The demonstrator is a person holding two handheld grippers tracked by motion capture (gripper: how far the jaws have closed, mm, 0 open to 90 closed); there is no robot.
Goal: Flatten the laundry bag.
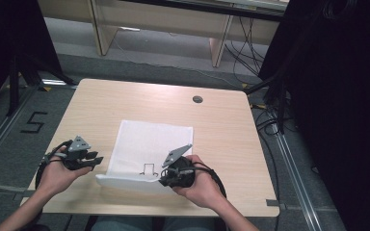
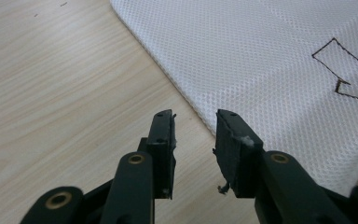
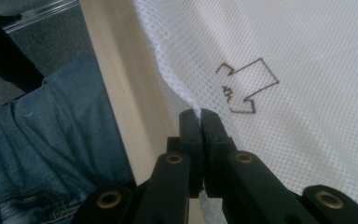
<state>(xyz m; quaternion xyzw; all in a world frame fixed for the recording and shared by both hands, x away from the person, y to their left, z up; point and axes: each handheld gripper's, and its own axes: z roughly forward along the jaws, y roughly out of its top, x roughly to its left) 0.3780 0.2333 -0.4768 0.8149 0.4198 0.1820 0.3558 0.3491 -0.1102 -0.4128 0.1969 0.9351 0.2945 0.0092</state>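
A white mesh cloth (image 1: 150, 142) lies flat in the middle of the wooden table (image 1: 221, 134), with a small brown outlined mark (image 1: 148, 168) near its front edge. My right gripper (image 1: 164, 181) is shut on that front edge, which is lifted and curled. In the right gripper view the closed gripper (image 3: 200, 116) pinches the cloth (image 3: 307, 70) just below the mark (image 3: 244, 86). My left gripper (image 1: 97, 160) stands open beside the cloth's left front corner. In the left gripper view its tips (image 2: 195, 135) hover at the edge of the cloth (image 2: 270, 60), with nothing between them.
A round cable hole (image 1: 197, 99) sits at the table's back right. The person's jeans (image 3: 51, 140) lie below the front table edge. Dark curtains and cables (image 1: 270, 120) stand to the right, and a "5" marking (image 1: 33, 122) is on the floor at left.
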